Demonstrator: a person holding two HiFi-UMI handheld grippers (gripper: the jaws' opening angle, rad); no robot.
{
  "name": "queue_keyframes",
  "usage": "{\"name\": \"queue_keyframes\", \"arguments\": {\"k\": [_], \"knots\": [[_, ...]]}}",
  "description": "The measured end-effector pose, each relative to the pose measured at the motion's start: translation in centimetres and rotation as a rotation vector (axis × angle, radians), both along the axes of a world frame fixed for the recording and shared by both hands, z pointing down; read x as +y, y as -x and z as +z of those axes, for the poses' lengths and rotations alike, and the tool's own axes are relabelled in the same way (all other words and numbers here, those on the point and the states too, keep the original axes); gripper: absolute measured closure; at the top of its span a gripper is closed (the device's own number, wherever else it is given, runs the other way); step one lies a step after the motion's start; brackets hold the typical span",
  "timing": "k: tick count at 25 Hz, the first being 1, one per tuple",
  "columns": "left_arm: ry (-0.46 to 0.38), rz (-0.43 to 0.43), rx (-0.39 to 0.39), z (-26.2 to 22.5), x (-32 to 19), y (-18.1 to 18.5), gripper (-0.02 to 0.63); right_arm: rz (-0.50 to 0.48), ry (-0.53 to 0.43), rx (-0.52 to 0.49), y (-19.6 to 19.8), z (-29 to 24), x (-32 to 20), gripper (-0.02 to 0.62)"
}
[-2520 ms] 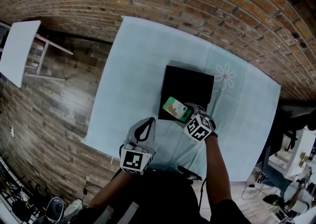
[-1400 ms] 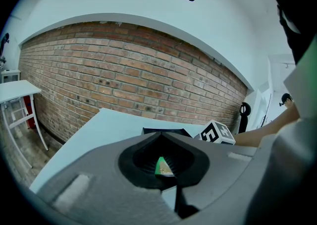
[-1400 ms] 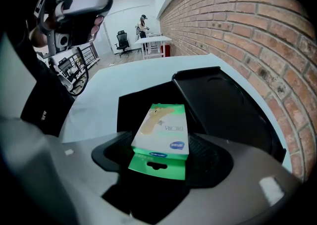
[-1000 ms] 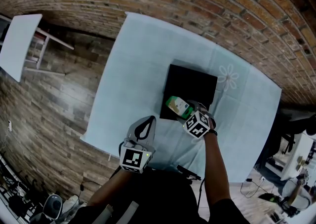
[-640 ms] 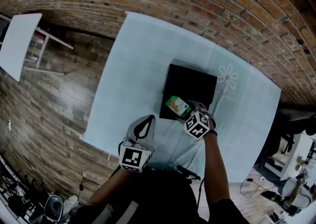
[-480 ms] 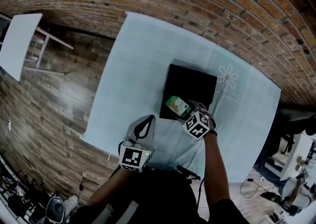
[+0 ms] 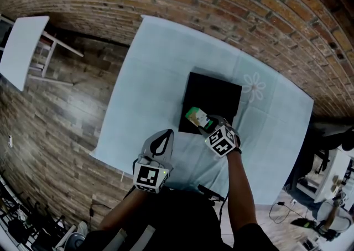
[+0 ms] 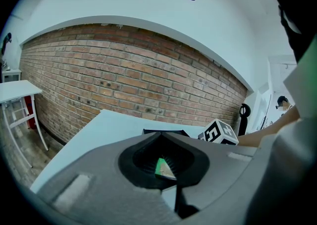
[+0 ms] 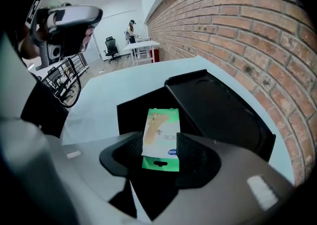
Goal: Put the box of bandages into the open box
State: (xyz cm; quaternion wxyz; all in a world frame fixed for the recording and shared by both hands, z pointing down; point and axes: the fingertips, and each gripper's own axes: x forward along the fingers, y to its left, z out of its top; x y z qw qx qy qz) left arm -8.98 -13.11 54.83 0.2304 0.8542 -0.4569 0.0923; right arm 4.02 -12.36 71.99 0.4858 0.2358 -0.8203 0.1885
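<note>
The box of bandages (image 9: 161,137) is green and white, with a drawn bandage strip, a short line of dark print and a blue oval mark; the words are too small to read. Each gripper's cube bears black-and-white square markers.

The right gripper (image 7: 207,125) points steeply down. Its jaws have just been closing, and the 2 pads now press the long sides of the box of bandages, with the green hang-tab end nearest the camera. The far end reaches over the near left corner of the open box (image 7: 214,94), which is black; whether it touches the bottom I cannot tell.

The left gripper (image 7: 165,136) hangs over the near table (image 7: 149,73) edge, jaws together, holding nothing, apart from the open box.
</note>
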Motion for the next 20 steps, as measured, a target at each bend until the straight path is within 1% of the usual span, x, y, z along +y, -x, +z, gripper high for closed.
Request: {"name": "queue_keyframes", "arguments": {"k": [3,6,9,12,20], "knots": [[-0.004,-0.001,0.000,-0.2,0.2,0.0,0.606,0.025,-0.008,0.000,-0.1,-0.3,0.0,0.415],[-0.010,-0.006,0.000,-0.5,0.4,-0.1,0.606,0.054,-0.027,0.002,-0.2,-0.6,0.0,0.475],[-0.019,-0.005,-0.002,-0.8,0.7,-0.1,0.606,0.091,-0.067,0.010,-0.3,-1.2,-0.3,0.552],[-0.027,-0.003,-0.003,-1.2,1.0,-0.1,0.606,0.140,-0.095,0.004,-0.5,-1.7,-0.6,0.592],[-0.041,-0.004,-0.009,-2.1,1.9,-0.2,0.606,0.221,-0.114,-0.032,-0.8,-3.2,-0.5,0.594]]}}
